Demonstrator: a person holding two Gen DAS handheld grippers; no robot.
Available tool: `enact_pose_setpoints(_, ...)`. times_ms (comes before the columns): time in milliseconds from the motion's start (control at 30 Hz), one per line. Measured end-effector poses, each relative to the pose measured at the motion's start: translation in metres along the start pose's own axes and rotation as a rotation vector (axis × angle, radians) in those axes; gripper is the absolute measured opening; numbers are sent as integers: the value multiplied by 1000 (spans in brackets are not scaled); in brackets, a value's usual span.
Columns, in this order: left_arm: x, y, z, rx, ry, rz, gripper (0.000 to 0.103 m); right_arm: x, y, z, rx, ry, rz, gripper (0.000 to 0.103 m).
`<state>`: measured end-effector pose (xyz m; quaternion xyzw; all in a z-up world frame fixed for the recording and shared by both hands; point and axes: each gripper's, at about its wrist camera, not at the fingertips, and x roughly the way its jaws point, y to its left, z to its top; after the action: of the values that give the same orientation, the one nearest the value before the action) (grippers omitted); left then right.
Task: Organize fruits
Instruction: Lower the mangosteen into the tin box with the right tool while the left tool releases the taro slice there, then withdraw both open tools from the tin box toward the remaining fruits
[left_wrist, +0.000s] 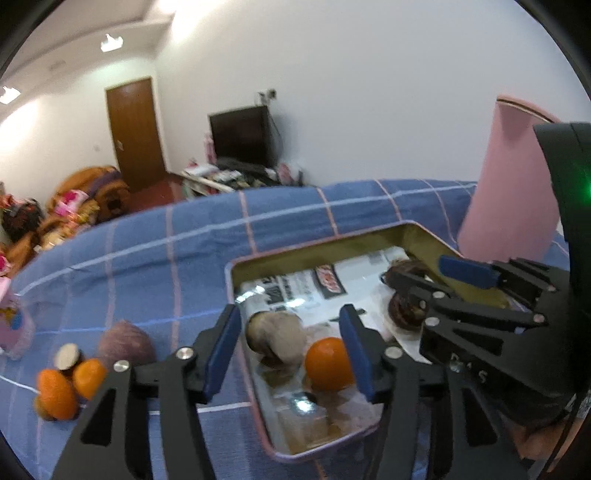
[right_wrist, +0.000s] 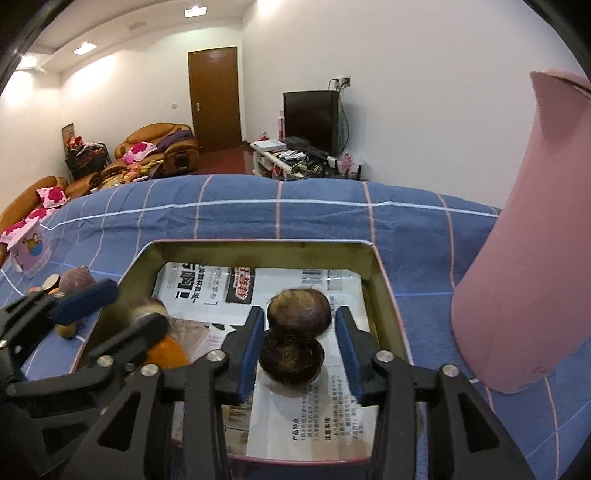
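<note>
Two wrist views over a metal tin (right_wrist: 384, 280) lined with printed paper, set on a blue checked cloth (right_wrist: 280, 210).

Left wrist view: the left gripper (left_wrist: 291, 354) is shown with its blue-padded fingers spread above the near left corner of the tin. A pale brown root fruit (left_wrist: 277, 339) and an orange (left_wrist: 328, 363) are seen lying in the tin between the pads. The orange sits just against the right pad; whether it is touched cannot be told. The root fruit is clear of the left pad. Nothing is pinched. At 8 o'clock from the tin, on the cloth, a cluster is seen: two small oranges (left_wrist: 70, 387), a cut piece with a white face (left_wrist: 68, 356) and a purplish round fruit (left_wrist: 125, 345).

Right wrist view: the right gripper (right_wrist: 301, 347) is shown with its jaws parted around two dark brown round fruits (right_wrist: 295, 332), one touching the other, resting on the paper. A gap is visible on each side, so neither fruit is gripped.

At 3 o'clock from the tin a pink jug (right_wrist: 532, 240) is seen standing upright on the cloth. At 9 o'clock a pink carton (right_wrist: 31, 251) is seen.
</note>
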<state>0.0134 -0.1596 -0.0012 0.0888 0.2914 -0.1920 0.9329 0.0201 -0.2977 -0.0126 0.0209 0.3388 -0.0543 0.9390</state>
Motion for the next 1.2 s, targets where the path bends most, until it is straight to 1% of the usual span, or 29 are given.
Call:
enact_pose_setpoints(33, -3, 2, 0, -6, -15, 7, 68, -1, -1, 0, 3, -6, 2, 51)
enact_pose_setpoints(67, -6, 4, 0, -18, -29, 8, 74, -3, -1, 0, 7, -14, 7, 51)
enact_pose_setpoints(100, -10, 8, -1, -29, -44, 8, 77, -6, -1, 1, 11, -26, 9, 51)
enact_pose_setpoints(133, -15, 11, -1, -35, -65, 14, 82, -8, -1, 1, 12, -38, 10, 53)
enact_pose_setpoints(167, -20, 14, -1, -40, -90, 35, 90, -12, 0, 1, 8, -54, 5, 56)
enact_pose_setpoints(200, -24, 16, 0, -43, -112, 67, 94, -16, 2, 1, 0, -79, -11, 63)
enact_pose_setpoints(233, -28, 19, 0, -46, -132, 92, 101, -22, 4, 1, -6, -109, -35, 70)
enact_pose_setpoints(267, -32, 22, 1, -52, -155, 114, 103, -27, 5, 2, -5, -139, -53, 74)
enact_pose_setpoints(300, -34, 25, 2, -59, -170, 127, 103, -32, 6, 2, -3, -166, -65, 79)
enact_pose_setpoints(333, -37, 29, 1, -69, -181, 142, 103, -36, 6, 2, 0, -190, -78, 81)
enact_pose_setpoints(400, -37, 37, 1, -86, -176, 157, 103, -42, 7, 2, 8, -228, -107, 81)
enact_pose_setpoints(467, -35, 43, -3, -97, -160, 181, 103, -43, 7, 1, 15, -240, -111, 81)
enact_pose_setpoints(533, -32, 47, -5, -99, -150, 206, 103, -40, 6, 1, 28, -235, -106, 81)
enact_pose_setpoints(633, -33, 49, -6, -97, -153, 210, 103, -37, 6, -1, 48, -220, -95, 81)
enact_pose_setpoints(733, -36, 47, -9, -84, -171, 220, 103, -42, 4, -4, 78, -240, -89, 81)
enact_pose_setpoints(867, -42, 44, -14, -56, -185, 222, 103, -48, 3, -8, 115, -257, -106, 81)
enact_pose_setpoints(967, -47, 43, -17, -42, -191, 233, 103, -51, 6, -10, 131, -252, -134, 81)
enact_pose_setpoints(1067, -49, 45, -19, -51, -188, 232, 103, -54, 10, -12, 138, -255, -147, 81)
enact_pose_setpoints(1200, -53, 54, -23, -70, -177, 221, 103, -60, 20, -16, 148, -250, -142, 81)
